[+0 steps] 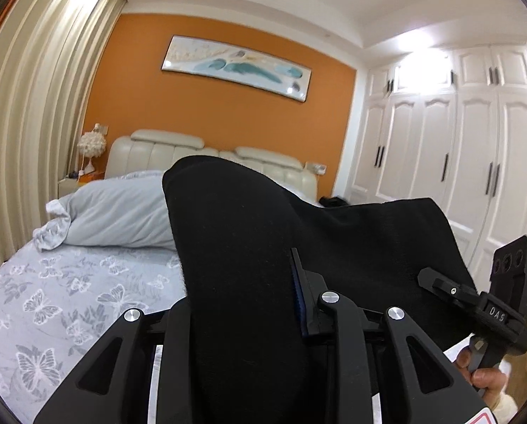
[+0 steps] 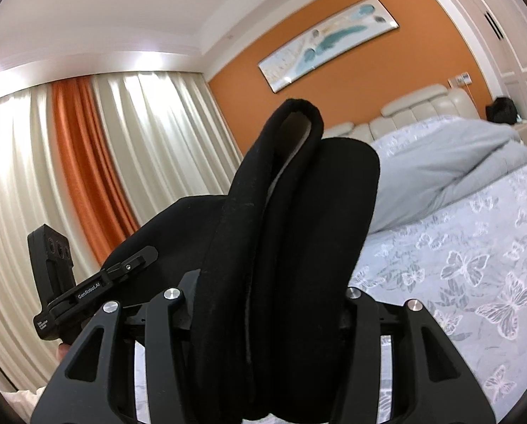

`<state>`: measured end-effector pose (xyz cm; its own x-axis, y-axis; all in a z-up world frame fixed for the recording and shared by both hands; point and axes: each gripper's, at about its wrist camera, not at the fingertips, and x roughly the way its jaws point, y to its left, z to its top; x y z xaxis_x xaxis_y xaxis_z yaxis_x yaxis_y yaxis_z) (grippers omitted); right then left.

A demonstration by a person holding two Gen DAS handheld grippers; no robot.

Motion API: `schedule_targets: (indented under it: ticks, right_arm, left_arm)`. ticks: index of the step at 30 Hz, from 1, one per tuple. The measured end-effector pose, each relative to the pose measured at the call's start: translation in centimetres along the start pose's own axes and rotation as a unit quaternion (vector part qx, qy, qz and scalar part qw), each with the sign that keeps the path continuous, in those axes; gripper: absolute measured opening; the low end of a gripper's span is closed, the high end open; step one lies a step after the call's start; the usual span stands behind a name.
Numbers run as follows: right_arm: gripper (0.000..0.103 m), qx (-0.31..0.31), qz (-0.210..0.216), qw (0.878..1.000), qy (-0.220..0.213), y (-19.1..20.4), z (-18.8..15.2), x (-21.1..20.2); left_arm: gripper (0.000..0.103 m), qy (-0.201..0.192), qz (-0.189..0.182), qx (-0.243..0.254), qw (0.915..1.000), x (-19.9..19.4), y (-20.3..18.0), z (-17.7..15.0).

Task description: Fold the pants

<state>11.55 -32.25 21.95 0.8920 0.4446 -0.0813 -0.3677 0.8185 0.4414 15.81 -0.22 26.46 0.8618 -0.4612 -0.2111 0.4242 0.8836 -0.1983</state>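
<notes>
Black pants [image 1: 238, 254] held up above the bed [image 1: 69, 304], bunched thick in both claws — left gripper [image 1: 242, 318] and right gripper [image 2: 274, 300] each clamped on a folded edge, cloth slung between them. To fold cleanly, I'd keep both ends level and taut, then lay the pants flat on the near butterfly sheet — clear of the far pillow [image 1: 115, 212].

We see a butterfly-print bedsheet [image 1: 51, 300] lower left, grey duvet [image 1: 115, 212] above it, framed painting [image 1: 237, 67] on orange wall [image 1: 200, 113], white wardrobes [image 1: 457, 148] right, cream curtains [image 1: 41, 106] left.

pants [image 1: 242, 233]: matt black cloth, soft
left gripper [image 1: 242, 318]: matt black plastic, shiny metal pins
bed [image 1: 58, 300]: smooth printed cloth
</notes>
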Motion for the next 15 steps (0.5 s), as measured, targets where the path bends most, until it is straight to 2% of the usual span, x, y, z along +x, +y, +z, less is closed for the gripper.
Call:
schedule_targets:
  ticks: [8, 15]
  right_arm:
    - [0.046, 0.031, -0.028, 0.998, 0.044, -6.4, -4.4, 6.7]
    - [0.046, 0.055, -0.049, 0.994, 0.087, -10.4, -9.0, 10.3]
  left_arm:
    - [0.024, 0.045, 0.028, -0.003, 0.9986, 8.8, 3.7, -5.2]
    - [0.024, 0.096, 0.041, -0.025, 0.9943, 13.7, 6.7, -10.5]
